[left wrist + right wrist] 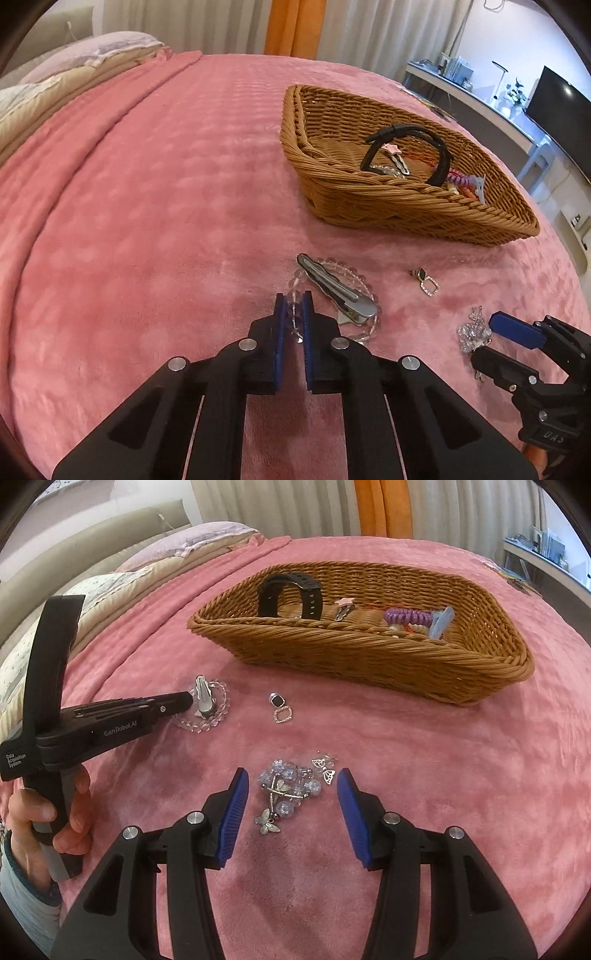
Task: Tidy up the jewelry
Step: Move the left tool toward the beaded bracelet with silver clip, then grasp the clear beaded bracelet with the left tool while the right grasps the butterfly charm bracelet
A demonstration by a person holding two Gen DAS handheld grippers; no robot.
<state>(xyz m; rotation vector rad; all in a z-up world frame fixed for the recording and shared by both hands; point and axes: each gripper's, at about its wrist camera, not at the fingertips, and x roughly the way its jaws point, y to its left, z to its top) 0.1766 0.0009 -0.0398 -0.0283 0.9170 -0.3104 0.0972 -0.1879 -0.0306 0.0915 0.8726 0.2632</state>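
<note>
A clear bead bracelet (354,280) lies on the pink blanket with a silver hair clip (332,291) across it. My left gripper (294,302) is shut on the bracelet's near edge; it shows in the right wrist view (190,701) beside the bracelet (218,716) and the hair clip (204,698). My right gripper (291,779) is open, its fingers on either side of a crystal butterfly bracelet (291,786). That bracelet (474,330) and my right gripper (484,343) show in the left wrist view. A black-stone earring (280,707) (426,282) lies between them.
A wicker basket (332,653) (388,206) stands beyond, holding a black watch (291,594), a pink star clip (343,607), a purple coil tie (406,616) and a blue claw clip (441,622). Pillows (155,554) lie far left. A desk and TV (554,107) stand right.
</note>
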